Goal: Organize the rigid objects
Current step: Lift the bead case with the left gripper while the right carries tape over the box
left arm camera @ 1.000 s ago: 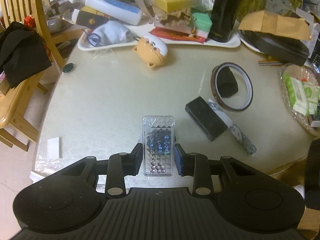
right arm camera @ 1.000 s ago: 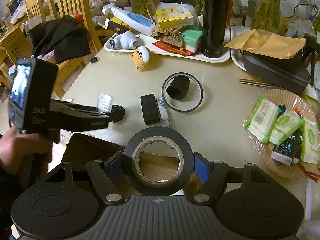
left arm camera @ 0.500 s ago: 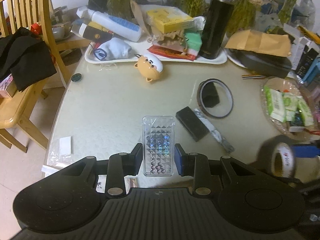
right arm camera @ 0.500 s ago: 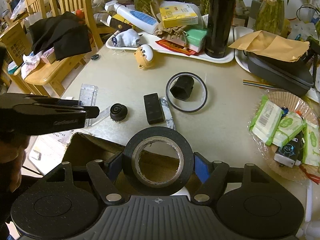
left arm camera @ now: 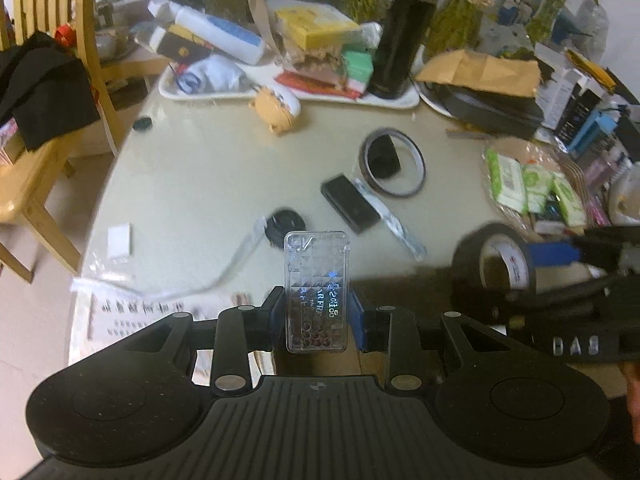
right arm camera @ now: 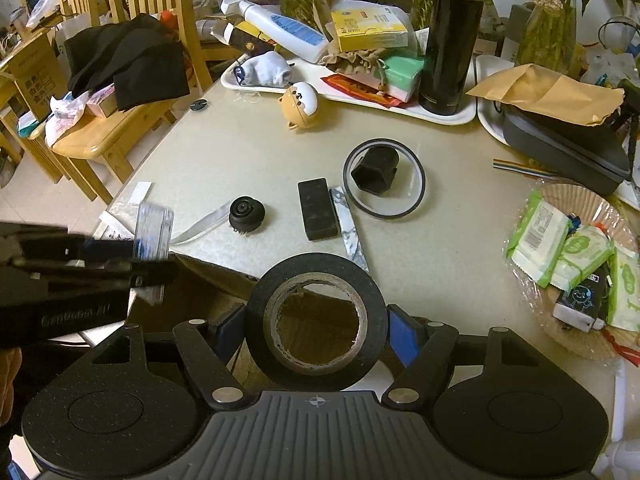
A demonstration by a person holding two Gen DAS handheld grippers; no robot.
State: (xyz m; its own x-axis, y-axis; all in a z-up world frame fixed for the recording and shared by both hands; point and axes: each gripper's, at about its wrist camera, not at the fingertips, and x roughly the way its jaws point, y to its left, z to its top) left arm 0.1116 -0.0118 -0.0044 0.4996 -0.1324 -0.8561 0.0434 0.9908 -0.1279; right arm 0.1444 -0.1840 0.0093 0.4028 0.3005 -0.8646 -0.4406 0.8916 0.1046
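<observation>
My left gripper (left arm camera: pixel 317 316) is shut on a clear plastic case (left arm camera: pixel 316 288) with small beads inside, held over the table's near edge; it also shows in the right wrist view (right arm camera: pixel 154 232). My right gripper (right arm camera: pixel 316 330) is shut on a black tape roll (right arm camera: pixel 316 320), held above an open cardboard box (right arm camera: pixel 208 292); the roll also shows in the left wrist view (left arm camera: pixel 494 268). On the table lie a black block (right arm camera: pixel 317 208), a thin black ring (right arm camera: pixel 384 178) around a black hexagonal cap (right arm camera: pixel 375 170), and a round black part (right arm camera: pixel 246 212) with a flat ribbon.
A white tray (right arm camera: pixel 452 114) at the back holds a black flask (right arm camera: pixel 450 36), boxes and bottles. An orange bear toy (right arm camera: pixel 300 106) lies before it. A basket of wipes (right arm camera: pixel 576 248) stands right, a black case (right arm camera: pixel 560 148) behind it. Wooden chairs (right arm camera: pixel 100 128) stand left.
My left gripper has drawn back and up from the table with the clear case, uncovering the round black part. The right gripper with the tape roll has barely moved.
</observation>
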